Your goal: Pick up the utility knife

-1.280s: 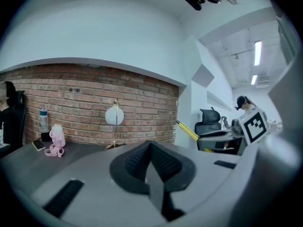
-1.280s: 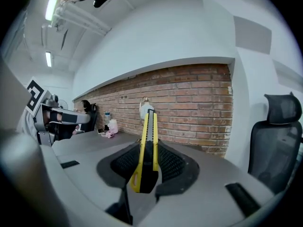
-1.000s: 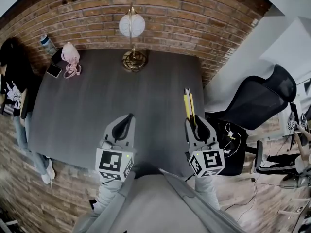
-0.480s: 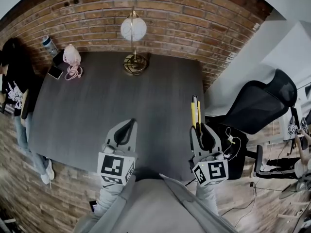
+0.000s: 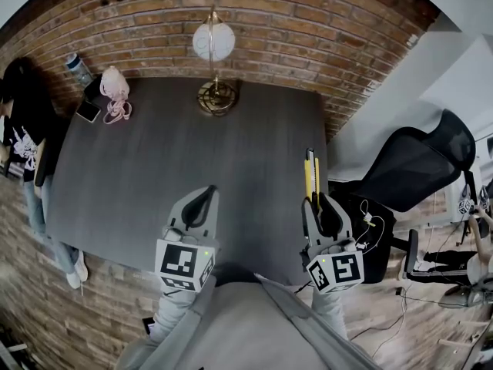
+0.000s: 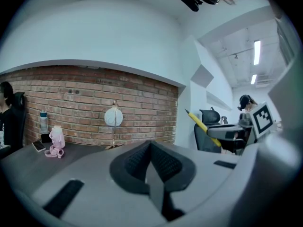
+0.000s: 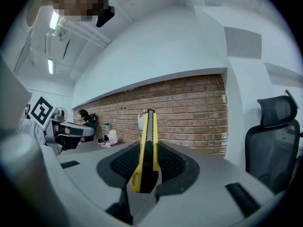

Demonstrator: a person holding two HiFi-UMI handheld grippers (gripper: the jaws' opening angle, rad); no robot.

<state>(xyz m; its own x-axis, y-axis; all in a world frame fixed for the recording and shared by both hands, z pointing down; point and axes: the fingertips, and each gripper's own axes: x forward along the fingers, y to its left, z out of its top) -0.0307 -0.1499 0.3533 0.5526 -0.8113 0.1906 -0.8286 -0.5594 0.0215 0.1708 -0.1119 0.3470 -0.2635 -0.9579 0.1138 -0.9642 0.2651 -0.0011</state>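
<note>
A dark worktop point(image 5: 154, 176) lies beneath a brick wall point(image 5: 269, 29). At left, the left hand-held gripper point(image 5: 203, 200) hangs clenched and empty. At right, the right hand-held gripper point(image 5: 316, 205) stays clamped on the utility knife point(image 5: 310, 174), apparently lifted clear. Nothing has shifted, so the pickup looks done.

Over the last second we have drawn the right claw point(image 5: 314, 200) and the utility knife point(image 5: 310, 173) it grips a little toward us and to the right in the head view. The blade end now lies closer to the right edge of the surface point(image 5: 192, 153). The knife's yellow body leaned with its tip to the left and now points almost straight away from us. Most of this shift came in the first half second.
</note>
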